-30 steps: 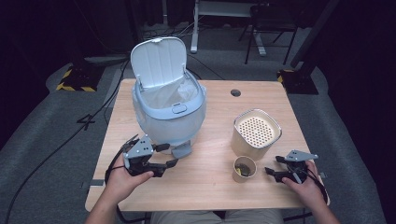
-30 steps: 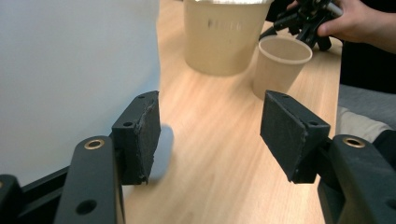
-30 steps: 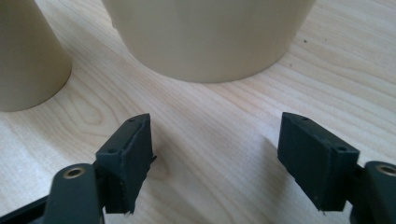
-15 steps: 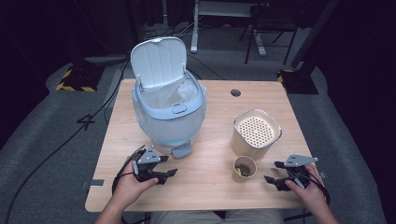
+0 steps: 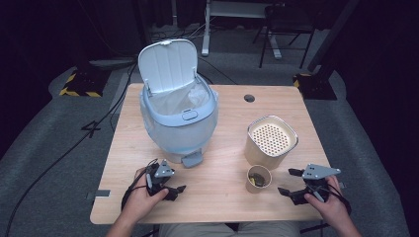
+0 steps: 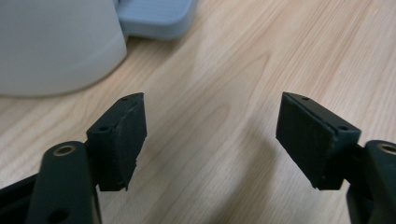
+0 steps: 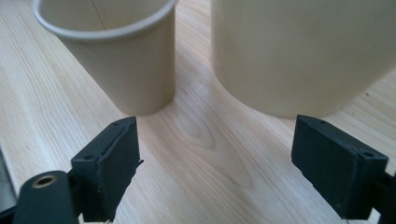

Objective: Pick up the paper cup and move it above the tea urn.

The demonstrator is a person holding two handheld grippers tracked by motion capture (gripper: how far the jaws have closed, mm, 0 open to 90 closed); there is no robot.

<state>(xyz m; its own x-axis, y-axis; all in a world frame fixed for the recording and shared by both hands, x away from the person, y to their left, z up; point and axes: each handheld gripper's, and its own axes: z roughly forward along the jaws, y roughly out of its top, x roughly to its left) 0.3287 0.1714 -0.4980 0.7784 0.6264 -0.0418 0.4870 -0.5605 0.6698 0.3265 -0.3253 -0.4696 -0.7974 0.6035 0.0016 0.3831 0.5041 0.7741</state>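
Paper cup (image 5: 259, 178) upright on wooden table (image 5: 222, 148), long axis vertical, mouth up, brownish bits inside. Stands just in front of perforated-lid canister (image 5: 271, 142), near front edge. Right gripper (image 5: 290, 183) just right of cup, apart from it, pointing left toward cup; jaws just been opening, now wide, nothing between. Left gripper (image 5: 176, 189) well left of cup, low over table by pedal bin (image 5: 179, 118), jaws just been opening, empty. No readable writing.
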